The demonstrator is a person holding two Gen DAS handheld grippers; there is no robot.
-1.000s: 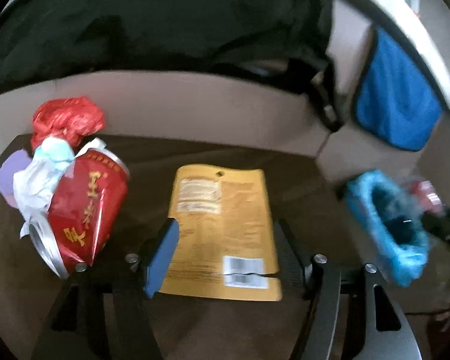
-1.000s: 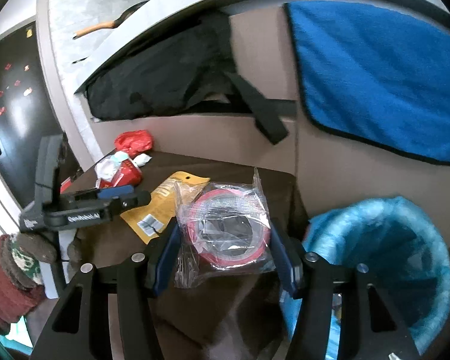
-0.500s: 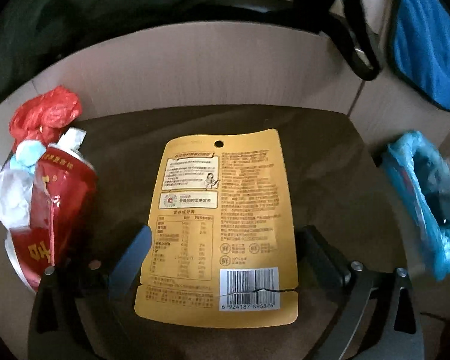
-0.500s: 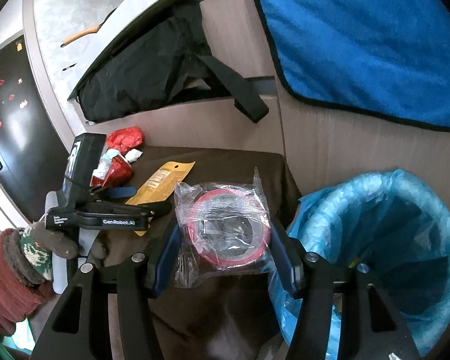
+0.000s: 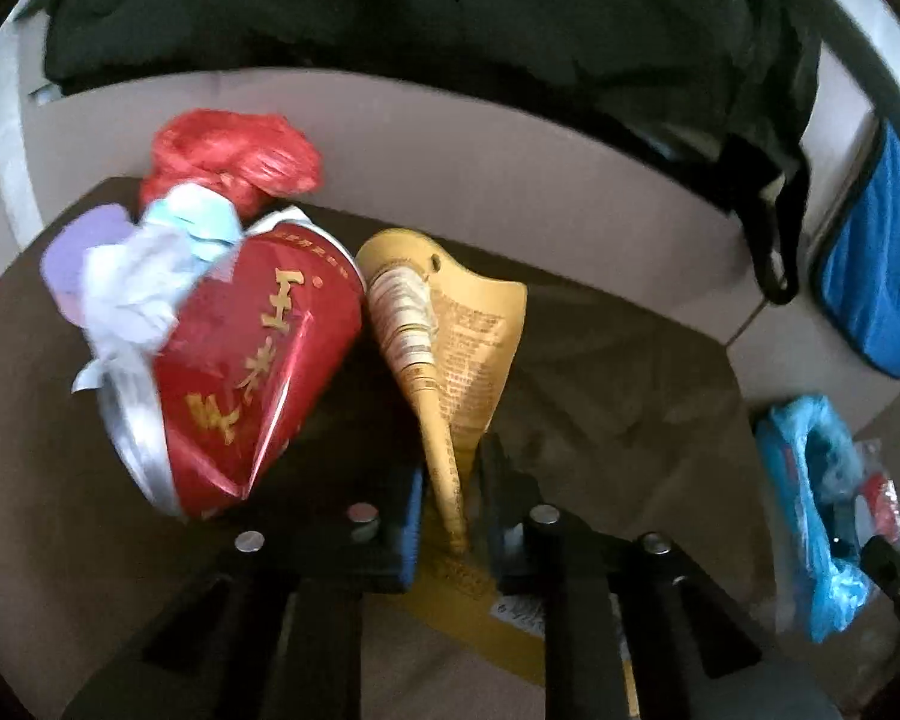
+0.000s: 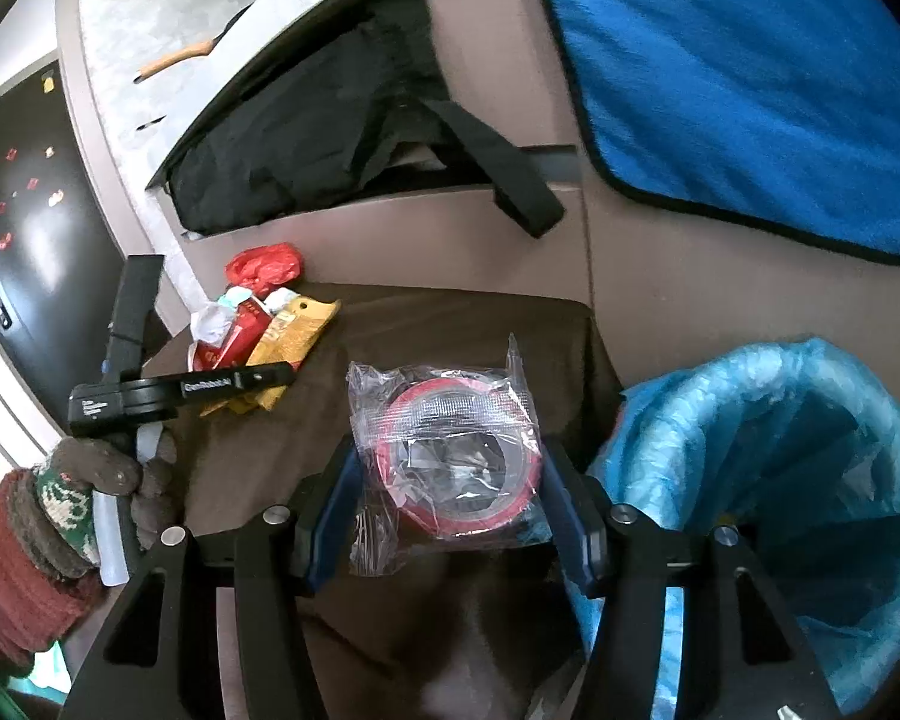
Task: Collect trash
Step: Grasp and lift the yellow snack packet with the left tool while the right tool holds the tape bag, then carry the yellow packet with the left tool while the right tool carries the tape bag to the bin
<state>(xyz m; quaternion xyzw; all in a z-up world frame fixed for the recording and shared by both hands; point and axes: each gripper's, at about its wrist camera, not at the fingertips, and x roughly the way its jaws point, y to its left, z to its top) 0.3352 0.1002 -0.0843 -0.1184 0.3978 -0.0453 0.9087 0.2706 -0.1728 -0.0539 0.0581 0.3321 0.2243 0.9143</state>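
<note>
My left gripper (image 5: pixel 448 501) is shut on the yellow snack pouch (image 5: pixel 450 348), which is pinched into a fold and stands up from the brown table (image 5: pixel 618 396). A crushed red can (image 5: pixel 252 372) with white tissue lies just left of it, a red plastic wad (image 5: pixel 234 150) behind. My right gripper (image 6: pixel 447 501) is shut on a clear bag holding a red-rimmed lid (image 6: pixel 450 450), held beside the blue-lined trash bin (image 6: pixel 768 480). In the right wrist view the left gripper (image 6: pixel 270 375) sits over the pouch (image 6: pixel 294 336), held by a gloved hand (image 6: pixel 108 480).
A black bag (image 6: pixel 306 144) hangs over the beige back panel, a blue towel (image 6: pixel 744 78) drapes at the right. The bin (image 5: pixel 810 510) stands off the table's right edge. A dark panel (image 6: pixel 24 252) stands at the far left.
The left gripper opened wide over the flat pouch, then closed on it, buckling it upright. The view swung left toward the can. The right gripper kept its hold beside the bin.
</note>
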